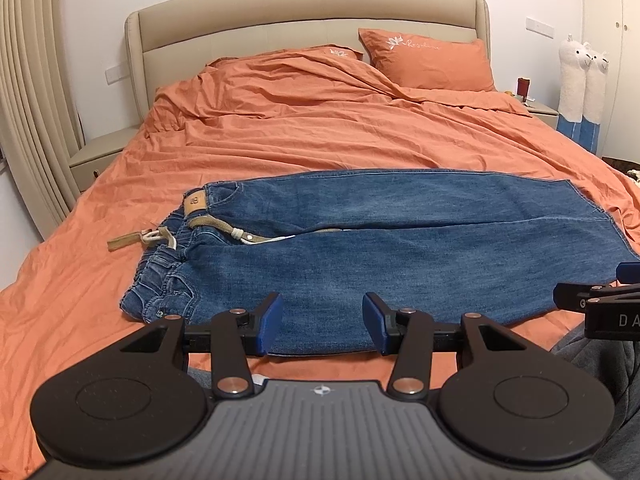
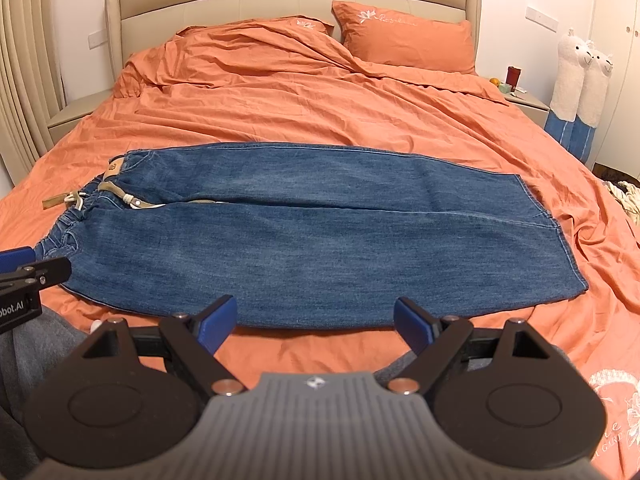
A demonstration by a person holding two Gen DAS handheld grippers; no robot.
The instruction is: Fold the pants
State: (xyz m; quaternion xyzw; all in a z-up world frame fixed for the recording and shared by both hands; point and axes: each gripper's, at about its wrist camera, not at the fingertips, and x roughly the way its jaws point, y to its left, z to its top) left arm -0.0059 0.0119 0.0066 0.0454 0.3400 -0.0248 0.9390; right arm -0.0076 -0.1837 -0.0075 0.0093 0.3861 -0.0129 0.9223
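Observation:
Blue jeans (image 1: pixel 360 248) (image 2: pixel 304 236) lie flat across the orange bed cover, waistband to the left, leg hems to the right, a tan drawstring belt (image 1: pixel 160 237) trailing from the waist. My left gripper (image 1: pixel 323 322) hovers over the near edge of the jeans close to the waist end; its blue pads stand apart with nothing pinched. My right gripper (image 2: pixel 314 322) hangs over the near edge further toward the hems, jaws wide apart and empty. Each gripper shows at the edge of the other's view.
The bed (image 1: pixel 280 128) has a beige headboard (image 1: pixel 308 12) and orange pillows (image 1: pixel 428 60). Nightstands (image 1: pixel 100 152) (image 2: pixel 526 100) flank it, with curtains on the left. Two plush alpacas (image 2: pixel 580 80) stand at the right. Grey clothing of the person (image 2: pixel 36 344) fills the near corner.

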